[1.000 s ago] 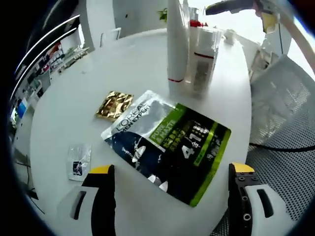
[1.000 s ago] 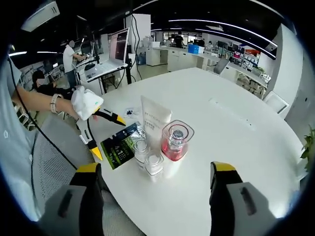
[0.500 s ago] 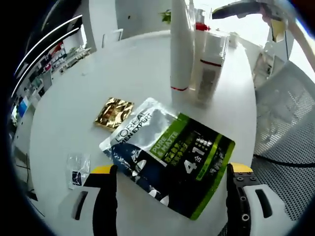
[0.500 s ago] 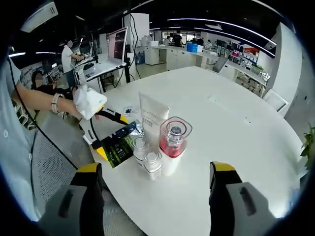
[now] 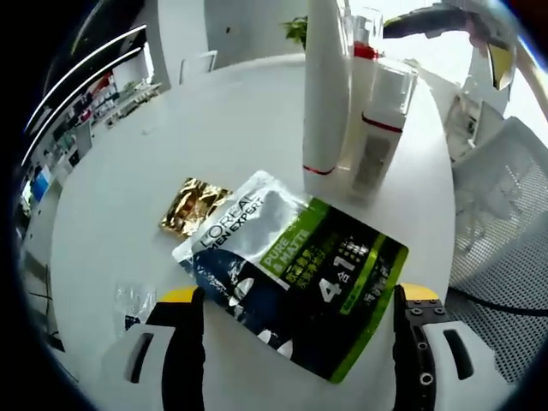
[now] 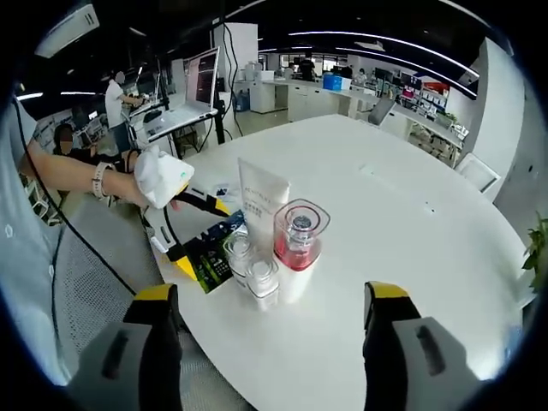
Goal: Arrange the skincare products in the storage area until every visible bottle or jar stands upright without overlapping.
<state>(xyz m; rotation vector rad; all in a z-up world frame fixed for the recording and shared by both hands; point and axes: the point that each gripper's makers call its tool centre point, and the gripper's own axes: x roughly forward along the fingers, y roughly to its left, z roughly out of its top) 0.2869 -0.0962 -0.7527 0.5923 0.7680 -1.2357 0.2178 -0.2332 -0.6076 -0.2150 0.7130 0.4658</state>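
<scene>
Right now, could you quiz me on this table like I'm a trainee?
1. True or false: the green-and-black pouch lies flat on the table.
2. What stands beside the white tube: A) the red-liquid bottle, B) a mug, C) a plate?
3. Fill in: the left gripper hovers with its fingers ____.

Key: 1 true; 2 A; 3 open.

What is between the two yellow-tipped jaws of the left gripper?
In the left gripper view, the near end of the flat green and black pouch lies on the white table between the open jaws of the left gripper.
</scene>
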